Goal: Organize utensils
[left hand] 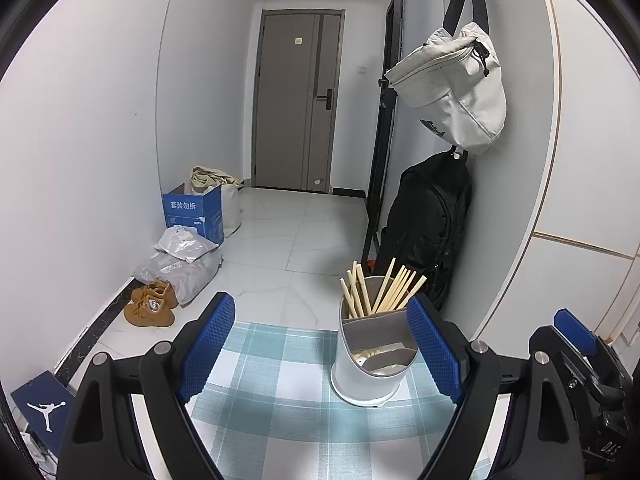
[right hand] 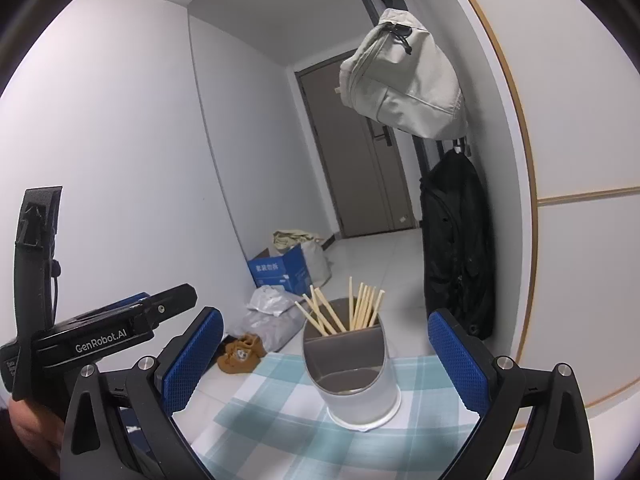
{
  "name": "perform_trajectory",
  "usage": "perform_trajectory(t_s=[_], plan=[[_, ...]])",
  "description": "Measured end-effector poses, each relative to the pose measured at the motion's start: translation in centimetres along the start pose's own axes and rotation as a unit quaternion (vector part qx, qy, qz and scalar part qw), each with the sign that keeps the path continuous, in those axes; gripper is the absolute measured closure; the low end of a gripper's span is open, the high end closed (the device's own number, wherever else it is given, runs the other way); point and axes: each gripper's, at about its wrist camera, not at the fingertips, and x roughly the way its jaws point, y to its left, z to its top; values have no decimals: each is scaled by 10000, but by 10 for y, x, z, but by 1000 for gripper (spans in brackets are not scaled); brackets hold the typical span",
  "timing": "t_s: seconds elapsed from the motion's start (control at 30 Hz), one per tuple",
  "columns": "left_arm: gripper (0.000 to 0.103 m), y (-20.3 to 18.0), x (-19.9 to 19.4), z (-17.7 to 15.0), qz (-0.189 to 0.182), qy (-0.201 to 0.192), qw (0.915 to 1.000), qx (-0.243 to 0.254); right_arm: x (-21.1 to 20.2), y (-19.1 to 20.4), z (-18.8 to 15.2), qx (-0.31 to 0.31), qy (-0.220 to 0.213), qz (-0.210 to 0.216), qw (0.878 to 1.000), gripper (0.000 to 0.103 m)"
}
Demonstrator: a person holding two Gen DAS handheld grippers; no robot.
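Upright: wooden chopsticks (right hand: 352, 308) fanned inside smooth cylindrical holder (right hand: 356, 380).

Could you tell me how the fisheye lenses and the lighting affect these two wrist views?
Left wrist view: dark vignette corners, the door and walls bow outward, and the left gripper casts soft shadows on the checked cloth. Right wrist view: same bending, a tilted room, the utensil holder sharp, with the near black arms of the right gripper looming large; even indoor light, no strong glare.
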Motion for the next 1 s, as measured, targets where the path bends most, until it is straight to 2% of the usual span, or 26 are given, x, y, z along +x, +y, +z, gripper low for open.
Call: perform_trajectory(t_s=[1.0], plan=[[18,-5,9,1,-54,183,9998,-8,2,-3,1,-13,6,-7,10000,0]])
